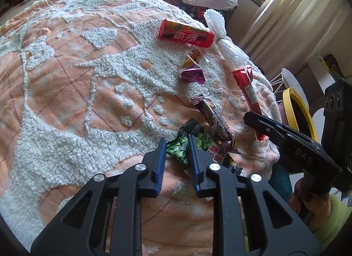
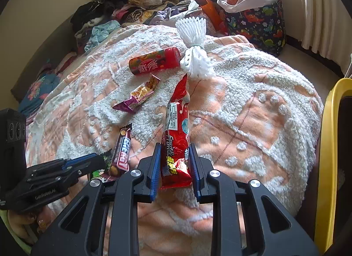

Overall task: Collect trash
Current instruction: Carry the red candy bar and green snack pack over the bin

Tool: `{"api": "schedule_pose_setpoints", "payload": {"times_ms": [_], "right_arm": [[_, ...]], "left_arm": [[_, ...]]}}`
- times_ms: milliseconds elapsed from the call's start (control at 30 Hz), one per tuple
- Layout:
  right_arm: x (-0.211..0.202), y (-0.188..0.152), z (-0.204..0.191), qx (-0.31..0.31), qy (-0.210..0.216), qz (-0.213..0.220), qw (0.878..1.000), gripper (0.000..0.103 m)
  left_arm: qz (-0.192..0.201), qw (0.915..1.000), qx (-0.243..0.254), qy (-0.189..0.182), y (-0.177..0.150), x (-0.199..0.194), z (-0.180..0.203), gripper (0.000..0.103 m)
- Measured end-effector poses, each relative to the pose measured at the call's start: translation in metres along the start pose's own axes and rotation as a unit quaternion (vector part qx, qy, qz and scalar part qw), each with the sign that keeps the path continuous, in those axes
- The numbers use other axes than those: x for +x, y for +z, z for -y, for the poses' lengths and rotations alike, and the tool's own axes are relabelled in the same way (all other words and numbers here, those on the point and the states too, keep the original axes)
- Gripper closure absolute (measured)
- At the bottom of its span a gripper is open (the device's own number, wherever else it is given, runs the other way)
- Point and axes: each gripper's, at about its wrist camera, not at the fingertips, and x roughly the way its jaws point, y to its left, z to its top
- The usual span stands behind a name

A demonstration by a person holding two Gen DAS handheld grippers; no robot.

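Wrappers lie on an orange-and-white bedspread (image 1: 66, 79). My left gripper (image 1: 177, 145) has its blue jaws on either side of a green snack packet (image 1: 182, 148), with gaps showing. My right gripper (image 2: 173, 154) has its jaws around the near end of a long red wrapper (image 2: 177, 128), which also shows in the left wrist view (image 1: 247, 88). A brown bar wrapper (image 1: 216, 121) (image 2: 123, 152), a red tube (image 1: 187, 33) (image 2: 154, 61), a purple-yellow wrapper (image 1: 191, 66) (image 2: 138, 97) and a white foam net (image 1: 222, 38) (image 2: 195, 49) lie beyond.
A yellow-rimmed bin (image 1: 297, 110) (image 2: 330, 156) stands off the bed's edge on the right. Piled clothes (image 2: 132, 2) and a dinosaur-print bag (image 2: 257, 24) with a white plastic bag on top sit at the far side. Curtains (image 1: 297, 13) hang at the right.
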Motion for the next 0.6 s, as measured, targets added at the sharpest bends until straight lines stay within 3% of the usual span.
{"api": "schedule_pose_setpoints", "payload": {"times_ms": [600], "right_arm": [[-0.036, -0.007, 0.009, 0.012, 0.010, 0.036, 0.999, 0.079]], "left_arm": [[0.027, 0.9980, 0.037, -0.044, 0.005, -0.037, 0.036, 0.094]]}}
